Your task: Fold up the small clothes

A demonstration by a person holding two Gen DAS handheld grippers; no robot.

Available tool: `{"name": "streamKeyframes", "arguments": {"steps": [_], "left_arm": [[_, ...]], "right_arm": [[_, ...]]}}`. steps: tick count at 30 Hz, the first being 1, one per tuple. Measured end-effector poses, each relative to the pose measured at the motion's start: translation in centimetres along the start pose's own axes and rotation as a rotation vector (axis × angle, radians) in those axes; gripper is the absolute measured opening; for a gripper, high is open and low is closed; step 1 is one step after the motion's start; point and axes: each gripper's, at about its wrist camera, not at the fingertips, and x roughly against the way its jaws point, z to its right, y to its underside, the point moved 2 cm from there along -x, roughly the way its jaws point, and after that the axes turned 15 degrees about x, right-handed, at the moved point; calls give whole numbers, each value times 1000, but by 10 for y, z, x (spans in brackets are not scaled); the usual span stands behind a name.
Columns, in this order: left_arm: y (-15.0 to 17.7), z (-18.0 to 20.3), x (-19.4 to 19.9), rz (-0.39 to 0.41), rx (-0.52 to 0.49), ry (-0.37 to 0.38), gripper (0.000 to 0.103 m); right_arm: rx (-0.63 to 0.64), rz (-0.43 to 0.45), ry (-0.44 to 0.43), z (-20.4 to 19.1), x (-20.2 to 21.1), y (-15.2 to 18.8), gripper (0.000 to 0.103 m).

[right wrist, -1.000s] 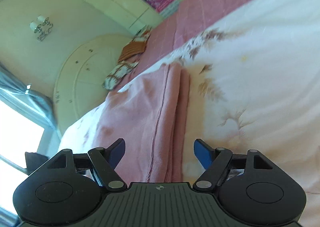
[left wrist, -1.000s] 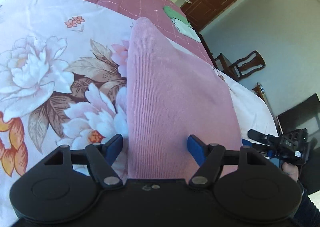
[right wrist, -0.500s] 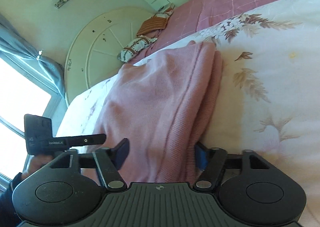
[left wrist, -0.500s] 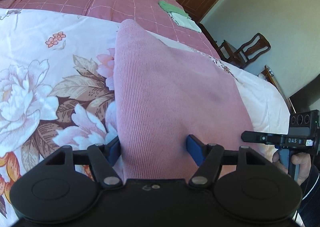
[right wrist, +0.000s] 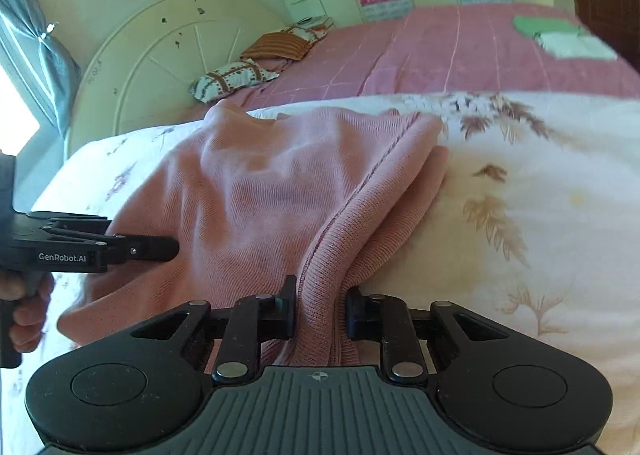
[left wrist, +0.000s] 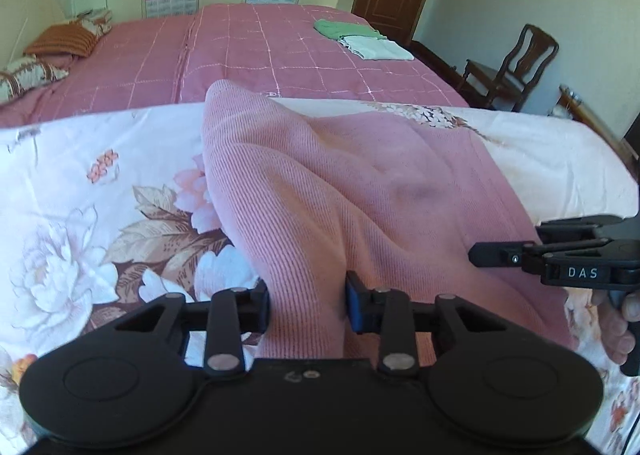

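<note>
A pink knit garment [left wrist: 340, 191] lies on the floral bedsheet [left wrist: 80, 195], its near edge lifted and bunched. My left gripper [left wrist: 307, 305] is shut on the garment's near left corner. My right gripper [right wrist: 320, 307] is shut on the near right corner of the garment [right wrist: 260, 191], where a ribbed hem runs between the fingers. Each gripper shows in the other's view: the right one [left wrist: 560, 255] at the right edge, the left one [right wrist: 80, 251] at the left edge.
Behind the sheet lies a pink checked bedspread [left wrist: 260, 51] with folded green and white clothes [left wrist: 360, 39] at its far right and pillows [left wrist: 56, 43] at the left by a round headboard [right wrist: 160, 51]. A wooden chair [left wrist: 516, 67] stands at the right.
Both grippers have closed on the garment's near corners and lifted them; the cloth now bunches up. Both views have levelled out toward the far wall.
</note>
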Motion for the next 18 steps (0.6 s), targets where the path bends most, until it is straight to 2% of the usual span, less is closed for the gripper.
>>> {"name": "streamKeyframes", "arguments": {"steps": [7,18], "left_arm": [[3,20,15,51,-84,-45,30],[12,39,48,113,-149,3,30]], "right_arm": [[78,45,66,-23,15,-6,20],[170,69,176,-51,45,-16,20]]}}
